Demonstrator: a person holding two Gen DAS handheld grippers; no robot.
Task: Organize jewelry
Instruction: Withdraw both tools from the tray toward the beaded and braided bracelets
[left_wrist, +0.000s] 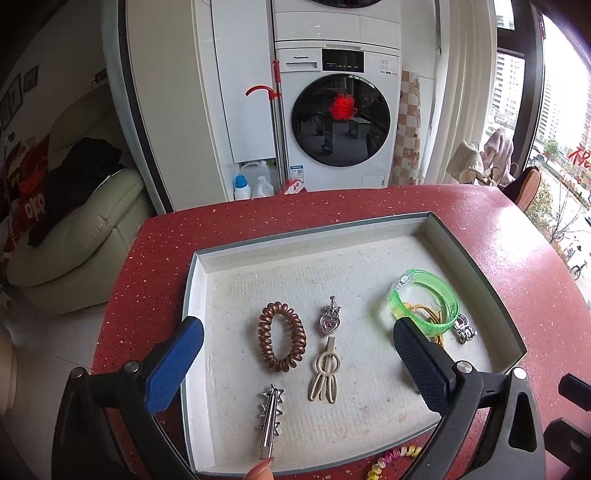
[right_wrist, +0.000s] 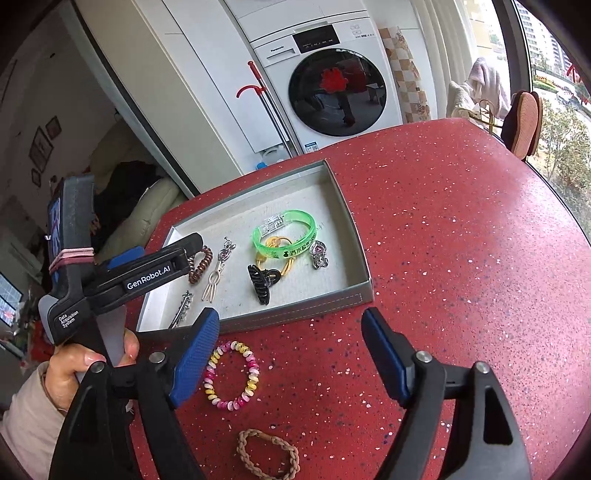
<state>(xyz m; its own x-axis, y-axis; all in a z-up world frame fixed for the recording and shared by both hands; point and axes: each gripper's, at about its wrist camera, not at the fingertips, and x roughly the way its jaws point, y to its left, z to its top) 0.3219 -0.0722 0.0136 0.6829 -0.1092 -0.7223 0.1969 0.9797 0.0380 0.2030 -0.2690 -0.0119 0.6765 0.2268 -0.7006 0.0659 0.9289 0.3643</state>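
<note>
The left gripper (left_wrist: 299, 354) hangs over the near half of the tray (left_wrist: 480, 273) with its jaws spread wide and nothing between them. Below the gap lie four pieces on the tray's white lining: one brown spiral hair tie (left_wrist: 282, 341), one silver heart pendant (left_wrist: 330, 321), one beige hair clip (left_wrist: 325, 376) just below the pendant, and one spiky silver hair clip (left_wrist: 269, 421) nearest the front wall. Toward the right wall sits one green bangle (left_wrist: 424, 299) lying over a yellow cord (left_wrist: 430, 314), with one silver charm (left_wrist: 463, 328) just beside it.

The right gripper (right_wrist: 290, 356) is also spread open and empty, held above the red table (right_wrist: 461, 240) in front of the tray. Close to its left finger lies one pink-and-yellow spiral hair tie (right_wrist: 232, 376), outside the tray, and nearer the camera one braided tan bracelet (right_wrist: 267, 456), so two pieces are on the bare table. From this view one black claw clip (right_wrist: 262, 282) also shows inside the tray, beside the yellow cord, which brings the count in the tray to eight.

Behind the table stands one white washing machine (right_wrist: 332, 74).
</note>
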